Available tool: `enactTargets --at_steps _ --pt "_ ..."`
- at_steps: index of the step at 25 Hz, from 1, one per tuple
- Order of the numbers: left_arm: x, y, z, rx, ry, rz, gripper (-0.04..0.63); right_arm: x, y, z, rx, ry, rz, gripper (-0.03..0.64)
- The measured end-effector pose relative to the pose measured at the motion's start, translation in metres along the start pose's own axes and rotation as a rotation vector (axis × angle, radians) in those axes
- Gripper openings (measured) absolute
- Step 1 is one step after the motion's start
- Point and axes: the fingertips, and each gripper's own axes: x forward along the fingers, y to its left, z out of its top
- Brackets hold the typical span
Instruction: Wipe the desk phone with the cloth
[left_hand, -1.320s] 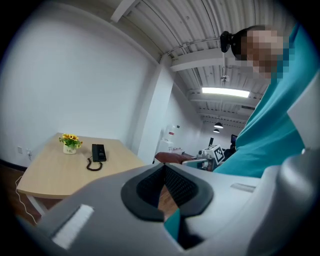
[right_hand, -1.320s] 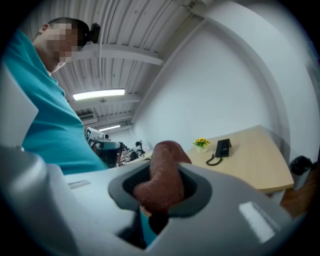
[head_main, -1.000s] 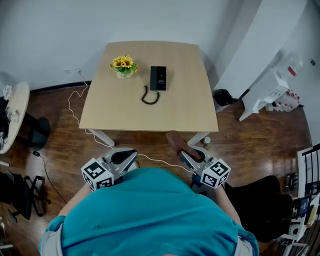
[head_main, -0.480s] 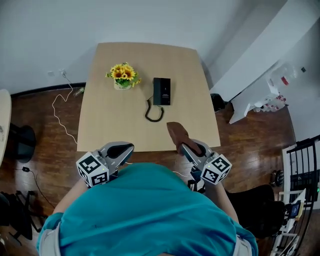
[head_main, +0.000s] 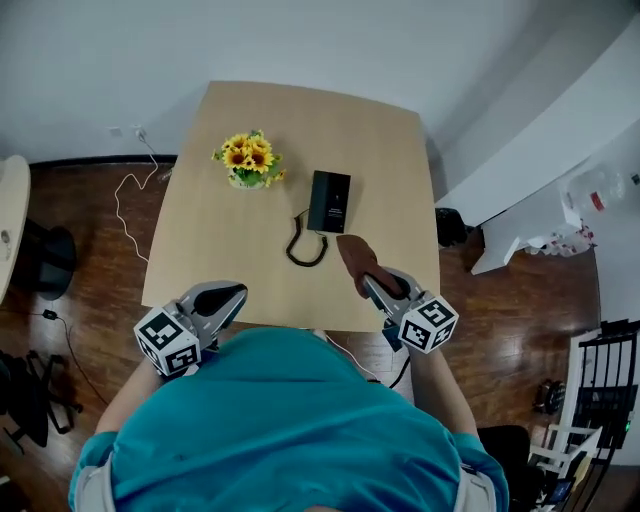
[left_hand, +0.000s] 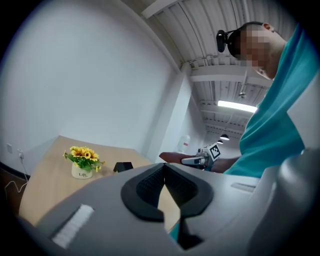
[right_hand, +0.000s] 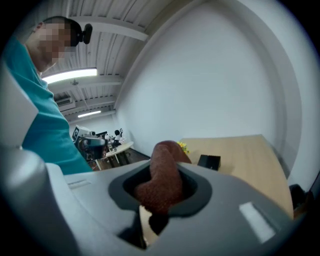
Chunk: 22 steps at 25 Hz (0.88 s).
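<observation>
- One table (head_main: 200, 250), pale wood;
- one desk phone (head_main: 329, 201), black, lay on it, with one coiled cord (head_main: 303, 250);
- one pot of yellow flowers (head_main: 247, 162) stood there too;
- one cloth (head_main: 358, 258), brown;
- two grippers were in view, the left gripper (head_main: 232, 294) and the right gripper (head_main: 372, 285) (each carried one of the two marker cubes (head_main: 168, 343));
- one person (head_main: 290, 430) in a teal shirt;
- one white cable (head_main: 125, 195) trailed over the wooden floor (head_main: 80, 240).
</observation>
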Motion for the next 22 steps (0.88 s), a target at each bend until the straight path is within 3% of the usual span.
enactTargets --at_steps 5,8,15,22 --pt "0.066 0.014 0.006 -0.013 0.012 0.163 0.006 0.024 -0.096 -0.004 -0.106 0.040 0.059 0.083" --pt "0.100 0.018 0.000 -0.012 0.064 0.209 0.006 0.050 -0.146 -0.013 -0.186 0.085 0.081 0.083" --pt "0.101 0.032 -0.040 -0.106 0.185 0.201 0.006 0.132 -0.190 -0.028 -0.417 0.143 0.039 0.084" --pt "0.088 0.051 -0.070 -0.092 0.288 0.107 0.006 0.216 -0.212 -0.034 -0.573 0.190 -0.101 0.084"
